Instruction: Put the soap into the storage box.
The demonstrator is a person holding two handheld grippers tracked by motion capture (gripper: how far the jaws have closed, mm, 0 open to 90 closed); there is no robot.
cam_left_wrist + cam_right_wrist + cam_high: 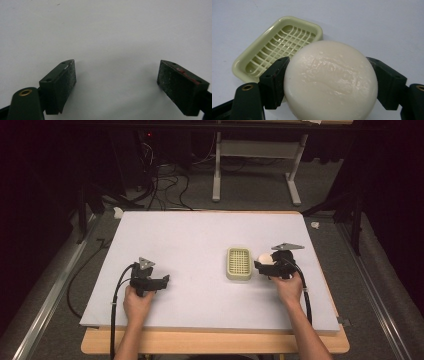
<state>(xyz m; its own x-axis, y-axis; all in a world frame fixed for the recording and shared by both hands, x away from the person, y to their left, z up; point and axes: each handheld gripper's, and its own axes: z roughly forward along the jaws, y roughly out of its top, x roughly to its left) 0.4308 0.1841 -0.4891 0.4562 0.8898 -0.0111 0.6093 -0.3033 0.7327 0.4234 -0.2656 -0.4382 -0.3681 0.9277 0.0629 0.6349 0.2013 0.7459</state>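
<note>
A round white bar of soap [330,80] sits clamped between the jaws of my right gripper [329,82], which is shut on it. From above, the soap [263,257] and right gripper [265,265] hover just right of a pale green soap dish [238,263] with a grid insert. That dish [277,48] lies empty just beyond the soap. My left gripper [165,281] rests at the table's left front, open, with bare white surface between its pads [66,78].
The white board [200,235] covers a wooden table. Behind it stand a metal frame's legs [216,175] and loose cables [165,180] on the floor. Rails run along both sides of the table.
</note>
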